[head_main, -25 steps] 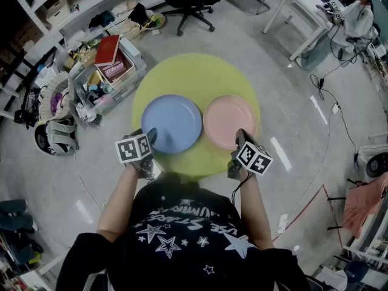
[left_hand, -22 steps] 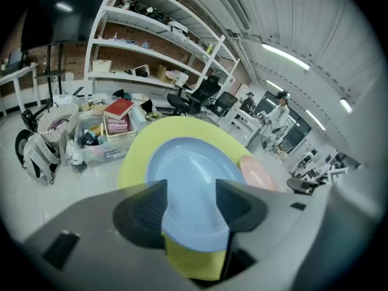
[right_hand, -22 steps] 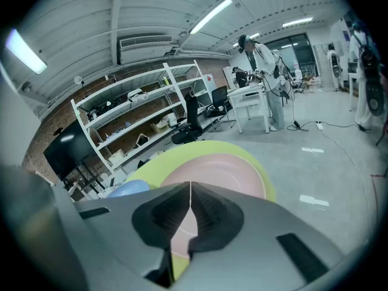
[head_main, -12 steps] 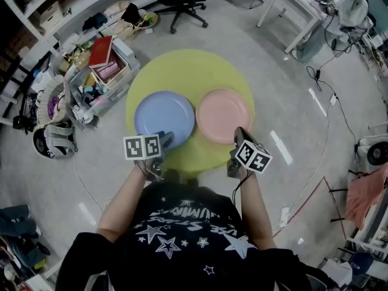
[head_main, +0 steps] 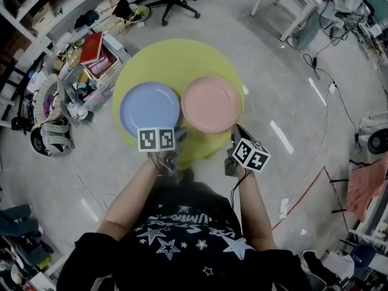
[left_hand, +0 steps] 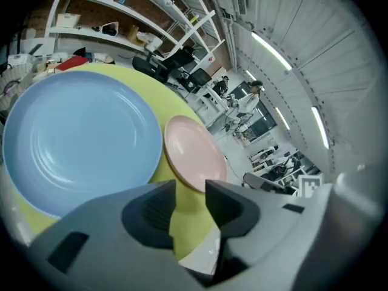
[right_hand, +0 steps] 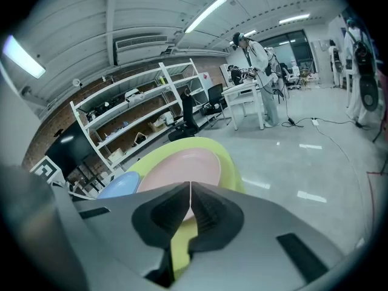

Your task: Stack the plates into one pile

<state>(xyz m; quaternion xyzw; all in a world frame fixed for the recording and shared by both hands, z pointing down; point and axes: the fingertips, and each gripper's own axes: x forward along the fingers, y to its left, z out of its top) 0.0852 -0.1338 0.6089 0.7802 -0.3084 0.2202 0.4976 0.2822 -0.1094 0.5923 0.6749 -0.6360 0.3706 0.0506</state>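
Seat the left hand-held gripper [left_hand: 189, 202] (jaws closing, nothing between them) squarely on the near rim of the blue plate [head_main: 150, 108], which lies just beside the pink plate [head_main: 211, 103] on the yellow worktop [head_main: 176, 56] — right hand-held gripper [right_hand: 190, 208] closed, empty — nothing blocks the lift, and the crate of books [head_main: 94, 56] stands well aside.

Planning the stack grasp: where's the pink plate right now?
In the head view, the pink plate lies flat on the right half of the round yellow table, immediately right of the blue plate.
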